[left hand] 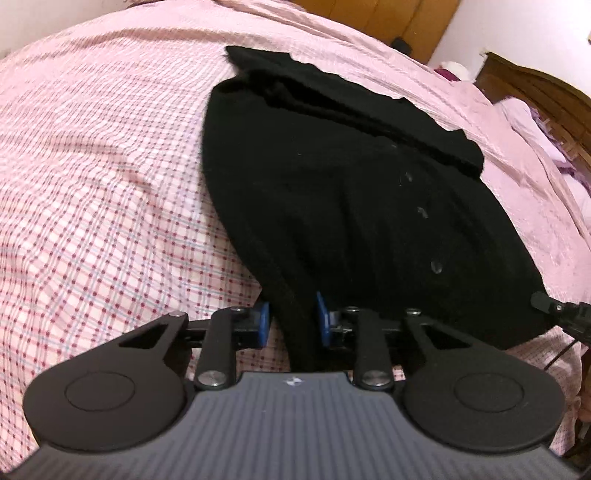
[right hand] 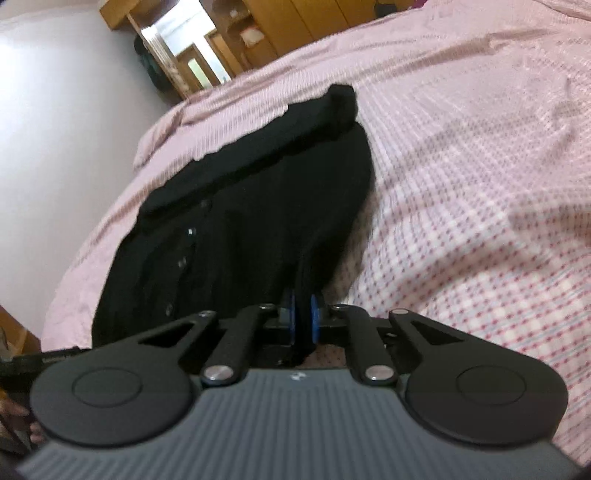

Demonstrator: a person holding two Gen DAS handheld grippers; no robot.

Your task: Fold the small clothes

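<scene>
Black buttoned garment [left hand: 351,206] spread on a pink checked bedsheet [left hand: 110,177], a knit cardigan by the look of it, with small pale buttons running down the front. Collar end lying far from both cameras, folded into a thick dark band across the top. Near hem lifted off the sheet at both corners.

Left gripper [left hand: 293,323] low at the near edge of the garment, blue pads on either side of a raised ridge of black fabric. Jaws narrowed to a modest gap, the fabric filling most of it. Right pad against the cloth; at the left pad, contact too dark to tell. No saying whether the hem is truly pinched.

Right gripper [right hand: 303,321] at the other near corner, blue pads drawn almost together with a thin fold of the black cloth clamped between them. Fabric rising from the pads in a taut pleat toward the body of the garment. Tip of that same tool just visible at the right edge of the left wrist view, beside the hem.

Sheet wrinkled in broad soft creases around the garment, otherwise bare on both sides. Wooden furniture [right hand: 280,26] beyond the bed in the right wrist view, and a dark wooden headboard [left hand: 535,92] at the far right of the left wrist view. Part of a person's hand [right hand: 18,417] at the lower left of the right wrist view, blurred.
</scene>
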